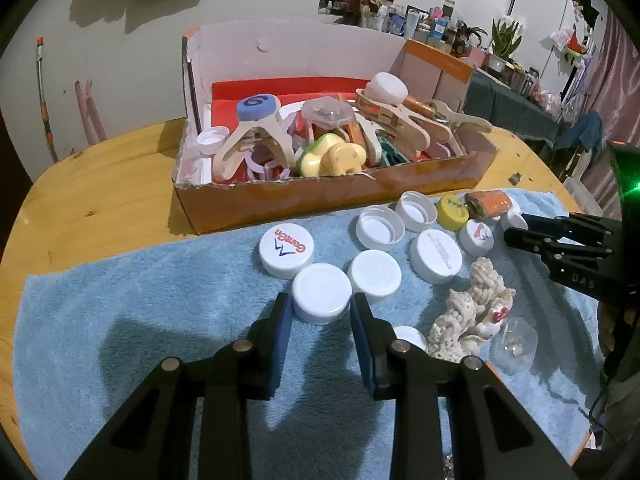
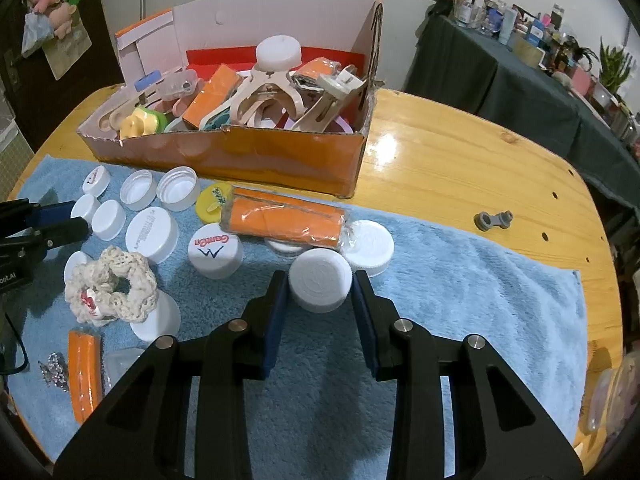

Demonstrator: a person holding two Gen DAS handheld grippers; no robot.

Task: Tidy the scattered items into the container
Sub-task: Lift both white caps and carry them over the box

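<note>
With the cardboard box (image 1: 320, 200) at twelve o'clock already heaped, my left gripper (image 1: 322, 312) and right gripper (image 2: 320, 292) each pinch a white cap (image 1: 322, 298) (image 2: 320, 284) on the blue towel (image 1: 160, 320), where a dozen-odd caps, a crochet scrunchie (image 2: 112, 292) and orange packets (image 2: 284, 220) remain.
</note>
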